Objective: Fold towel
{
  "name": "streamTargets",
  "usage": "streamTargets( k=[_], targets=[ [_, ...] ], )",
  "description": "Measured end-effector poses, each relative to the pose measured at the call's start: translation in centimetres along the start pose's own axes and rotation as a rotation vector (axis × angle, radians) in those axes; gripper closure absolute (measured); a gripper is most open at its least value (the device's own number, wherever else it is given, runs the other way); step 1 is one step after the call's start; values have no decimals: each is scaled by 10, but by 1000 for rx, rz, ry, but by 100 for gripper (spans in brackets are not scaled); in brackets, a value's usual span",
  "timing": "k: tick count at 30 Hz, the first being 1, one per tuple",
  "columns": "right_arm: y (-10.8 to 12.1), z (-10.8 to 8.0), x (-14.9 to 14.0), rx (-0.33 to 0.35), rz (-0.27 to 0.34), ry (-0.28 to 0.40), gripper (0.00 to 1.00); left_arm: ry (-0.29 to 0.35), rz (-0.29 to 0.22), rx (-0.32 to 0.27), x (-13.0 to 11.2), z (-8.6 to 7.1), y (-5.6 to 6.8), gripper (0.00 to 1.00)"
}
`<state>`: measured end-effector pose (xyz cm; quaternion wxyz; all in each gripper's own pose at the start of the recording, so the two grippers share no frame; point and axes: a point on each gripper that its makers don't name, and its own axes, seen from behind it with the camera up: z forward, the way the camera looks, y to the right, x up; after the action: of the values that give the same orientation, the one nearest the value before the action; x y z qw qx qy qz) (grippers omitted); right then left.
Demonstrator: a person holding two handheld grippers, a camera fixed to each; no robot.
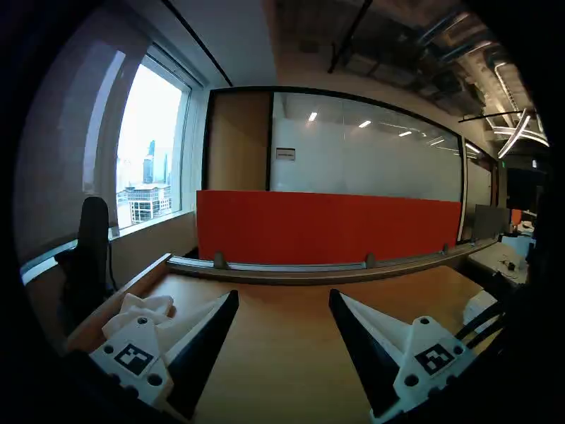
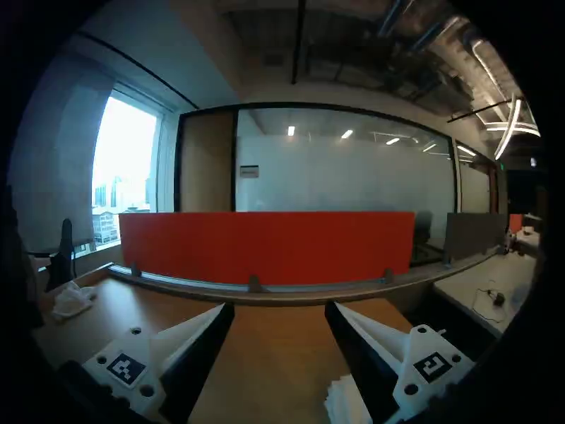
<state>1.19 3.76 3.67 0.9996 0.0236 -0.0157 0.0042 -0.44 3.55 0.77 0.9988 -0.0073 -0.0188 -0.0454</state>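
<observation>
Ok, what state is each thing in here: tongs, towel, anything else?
left tongs, open, holding nothing.
right tongs, open, holding nothing.
towel, crumpled on the desk, untouched.
white stack, looks folded, with layered edges.

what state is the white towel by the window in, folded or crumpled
Crumpled. The white towel sits in a lumpy, wrinkled heap on the desk, with no flat layers or straight folded edges showing.

No legible words, numbers or brands. Small sign (image 1: 285, 153) on glass partition (image 1: 367, 155): lettering too small to read. Square black-and-white markers (image 1: 134, 358) on left gripper (image 1: 282, 293) and right gripper (image 2: 277, 305): pattern only, no letters.
</observation>
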Motion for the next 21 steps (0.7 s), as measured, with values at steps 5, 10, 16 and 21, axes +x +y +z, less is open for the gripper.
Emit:
streamTargets(
  k=[5,10,16,21],
  targets=[
    [-20,2,4,19,-6,9,1,12,-9,-3,2,0,0,5],
    [-33,4,7,25,-8,12,1,23,-12,-3,6,1,-1,5],
    [-43,4,13,23,-6,13,1,42,-16,-2,11,2,-1,5],
    [-47,4,19,10,1,16,1,61,-37,1,12,4,1,5]
  ],
)
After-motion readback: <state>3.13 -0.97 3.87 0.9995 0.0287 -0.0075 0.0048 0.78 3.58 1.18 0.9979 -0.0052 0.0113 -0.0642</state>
